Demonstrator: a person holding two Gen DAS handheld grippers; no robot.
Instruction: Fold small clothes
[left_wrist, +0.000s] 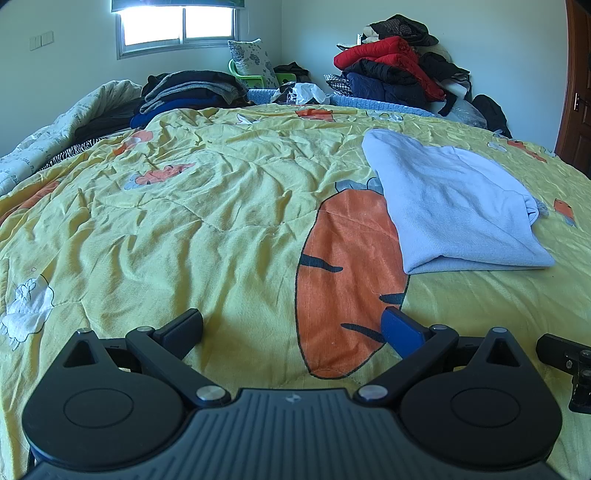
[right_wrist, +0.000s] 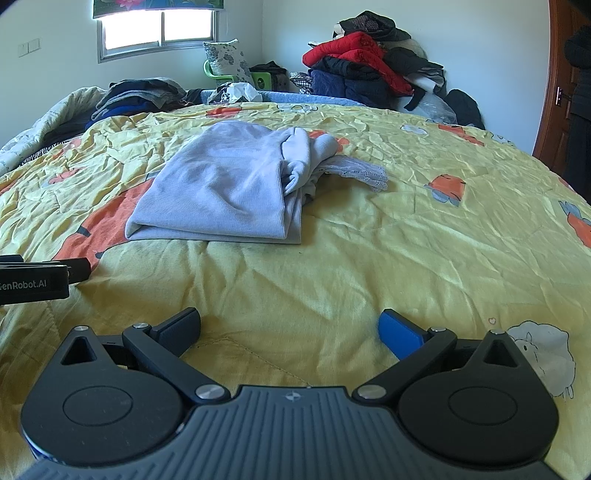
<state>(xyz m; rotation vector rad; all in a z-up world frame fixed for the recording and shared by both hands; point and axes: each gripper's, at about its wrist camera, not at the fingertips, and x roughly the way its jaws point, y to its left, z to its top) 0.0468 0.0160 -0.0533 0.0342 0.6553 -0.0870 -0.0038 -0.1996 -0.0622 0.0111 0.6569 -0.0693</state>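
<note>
Folded pale blue garment (right_wrist: 221, 184) lies on the yellow bedspread (right_wrist: 406, 240), far of left gripper (left_wrist: 291, 328) and right gripper (right_wrist: 290, 326), both spread wide and empty.

**Two low wrist views over the bed**

Both cameras sit low, close over the yellow quilt (left_wrist: 221, 206), facing the far wall with the window (left_wrist: 177, 27). Both see the folded light-blue garment (left_wrist: 454, 206): at right in the left view, left of centre in the right view.

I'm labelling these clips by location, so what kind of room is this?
Most likely a bedroom in a home: a bed under a yellow cartoon-print quilt, a folded pale blue garment lying on it, and piles of jackets against the wall beside a window.
</note>
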